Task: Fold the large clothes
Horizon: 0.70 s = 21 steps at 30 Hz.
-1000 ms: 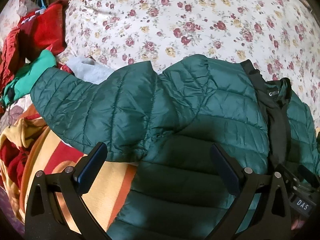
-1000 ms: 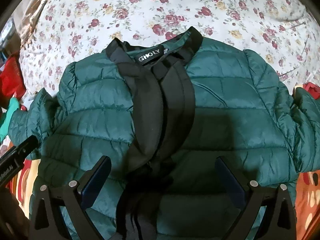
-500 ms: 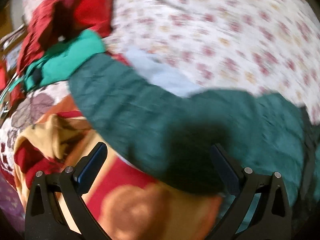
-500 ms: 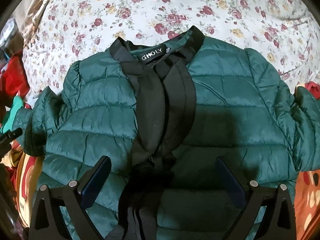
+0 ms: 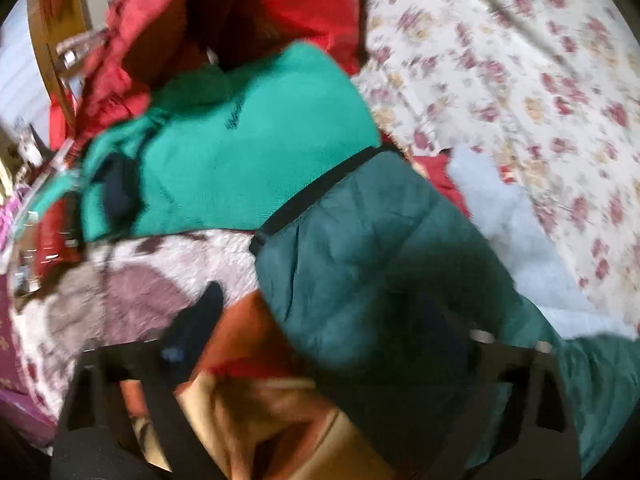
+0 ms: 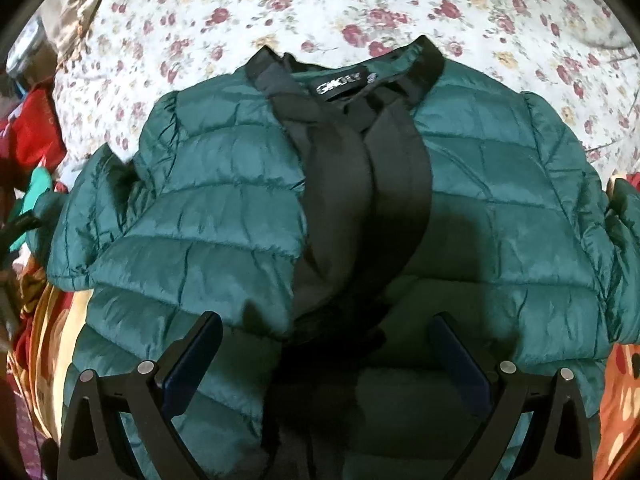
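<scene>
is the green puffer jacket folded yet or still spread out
Spread out. The jacket lies flat on the floral bedspread, collar at top, both sleeves out to the sides, no fold visible.

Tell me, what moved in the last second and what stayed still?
The left gripper swung sideways along the dark green puffer jacket, from its body out to the sleeve near the cuff, beside the bright green garment. Its jaws have just been closing, with the sleeve between them; the blur hides whether they pinch it yet. The right gripper stayed open over the jacket's front, and the jacket stayed flat on the flowered bedspread.
</scene>
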Available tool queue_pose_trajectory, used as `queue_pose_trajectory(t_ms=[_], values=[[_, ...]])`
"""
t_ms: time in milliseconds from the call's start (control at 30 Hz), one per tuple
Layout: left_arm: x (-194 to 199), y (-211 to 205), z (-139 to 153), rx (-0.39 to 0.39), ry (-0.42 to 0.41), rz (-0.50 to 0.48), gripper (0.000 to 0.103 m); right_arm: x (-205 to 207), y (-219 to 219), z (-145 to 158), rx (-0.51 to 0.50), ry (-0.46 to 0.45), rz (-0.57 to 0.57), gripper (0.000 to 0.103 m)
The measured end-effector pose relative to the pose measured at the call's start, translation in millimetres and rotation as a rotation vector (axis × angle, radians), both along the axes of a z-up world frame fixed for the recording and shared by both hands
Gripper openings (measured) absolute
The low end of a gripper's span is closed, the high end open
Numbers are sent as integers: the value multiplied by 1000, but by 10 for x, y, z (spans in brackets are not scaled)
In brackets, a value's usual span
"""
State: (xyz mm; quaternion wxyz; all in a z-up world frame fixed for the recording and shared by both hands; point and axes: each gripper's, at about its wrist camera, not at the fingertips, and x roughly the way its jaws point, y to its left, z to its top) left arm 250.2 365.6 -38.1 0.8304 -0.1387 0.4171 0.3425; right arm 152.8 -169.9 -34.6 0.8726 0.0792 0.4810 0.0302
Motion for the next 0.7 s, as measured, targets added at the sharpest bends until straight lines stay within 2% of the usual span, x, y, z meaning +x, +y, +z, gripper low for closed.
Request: queue_pose_trajectory(t_ms=[33, 100, 133, 200, 333, 433, 500, 567, 700], values=[[38, 71, -68, -48, 8, -9, 52, -7, 18, -2, -1, 4, 7, 103], [48, 114, -122, -83, -5, -24, 40, -15, 39, 4, -6, 6, 16, 103], [32, 88, -106, -69, -17, -41, 25, -16, 52, 7, -8, 4, 19, 103], [0, 38, -65, -34, -12, -60, 15, -30, 55, 19, -7, -1, 15, 103], [-216, -107, 166, -45, -98, -73, 11, -54, 53, 33, 17, -3, 12, 103], [-403, -335, 405, -73, -175, -164, 10, -107, 24, 70, 7, -14, 10, 103], [-499, -547, 512, -61, -182, -231, 10, -146, -10, 94, 13, -20, 2, 103], [-603, -748, 608, -90, -198, -291, 10, -188, -50, 115, 33, -24, -8, 103], [-741, -1171, 734, -90, -208, -366, 10, -260, -103, 139, 32, -34, -18, 103]])
